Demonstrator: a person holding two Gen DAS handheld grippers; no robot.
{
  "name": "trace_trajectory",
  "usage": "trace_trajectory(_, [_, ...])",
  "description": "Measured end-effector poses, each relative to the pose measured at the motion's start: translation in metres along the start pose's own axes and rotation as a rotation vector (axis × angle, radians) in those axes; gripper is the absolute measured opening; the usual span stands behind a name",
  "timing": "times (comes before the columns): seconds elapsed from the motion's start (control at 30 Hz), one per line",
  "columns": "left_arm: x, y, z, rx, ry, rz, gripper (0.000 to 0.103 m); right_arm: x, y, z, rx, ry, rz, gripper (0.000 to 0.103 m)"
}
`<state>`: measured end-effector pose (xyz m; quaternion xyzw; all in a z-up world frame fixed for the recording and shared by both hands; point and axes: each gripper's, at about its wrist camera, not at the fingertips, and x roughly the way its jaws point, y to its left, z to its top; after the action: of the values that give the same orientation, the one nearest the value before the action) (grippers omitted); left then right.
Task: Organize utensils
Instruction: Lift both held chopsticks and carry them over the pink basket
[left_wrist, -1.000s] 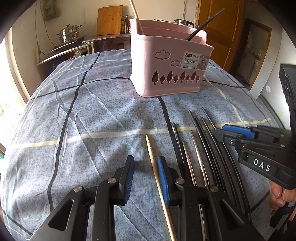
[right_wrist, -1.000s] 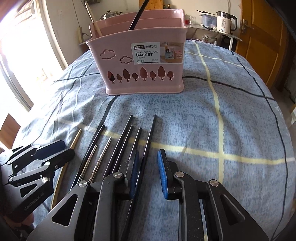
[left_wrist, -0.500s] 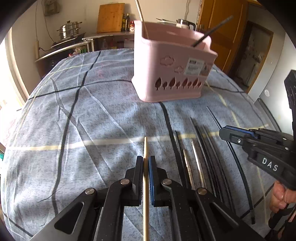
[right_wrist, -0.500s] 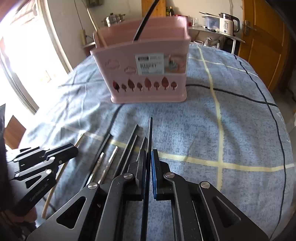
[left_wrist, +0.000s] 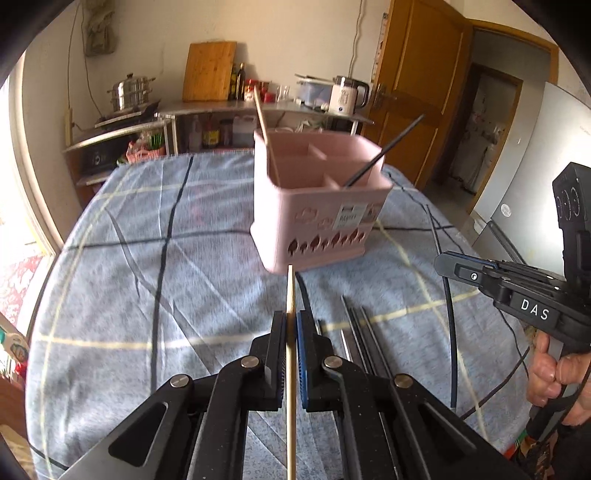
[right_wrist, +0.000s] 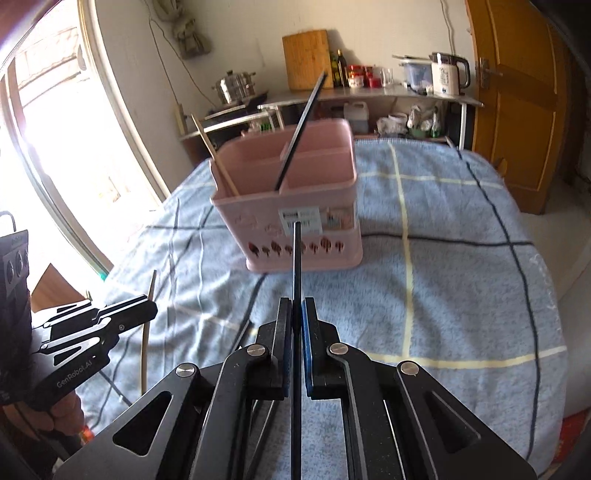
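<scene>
Left gripper (left_wrist: 291, 325) now clamps a lifted wooden chopstick (left_wrist: 290, 291), right gripper (right_wrist: 294, 314) a black chopstick (right_wrist: 296, 258) (both raised since earlier), bound for the pink basket (left_wrist: 317, 206).

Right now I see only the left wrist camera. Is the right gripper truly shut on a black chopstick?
Observer: Yes. In the right wrist view the right gripper is shut on the black chopstick, with a blue pad on each side.
Operator: Where does its tip point?
Observer: At the label on the pink basket.
Operator: And my wooden chopstick, seen from the side?
Observer: The wooden chopstick sticks out above and below the left gripper.
</scene>
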<state>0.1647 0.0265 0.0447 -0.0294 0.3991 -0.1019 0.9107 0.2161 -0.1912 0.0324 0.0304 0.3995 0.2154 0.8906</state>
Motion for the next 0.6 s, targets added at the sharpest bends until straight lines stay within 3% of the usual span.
trace_trajectory(0.6, [-0.055, -0.014, 0.043, 0.044, -0.109, -0.019, 0.004, -0.062, 0.002, 0.023, -0.030, -0.134, 0.011, 0.005])
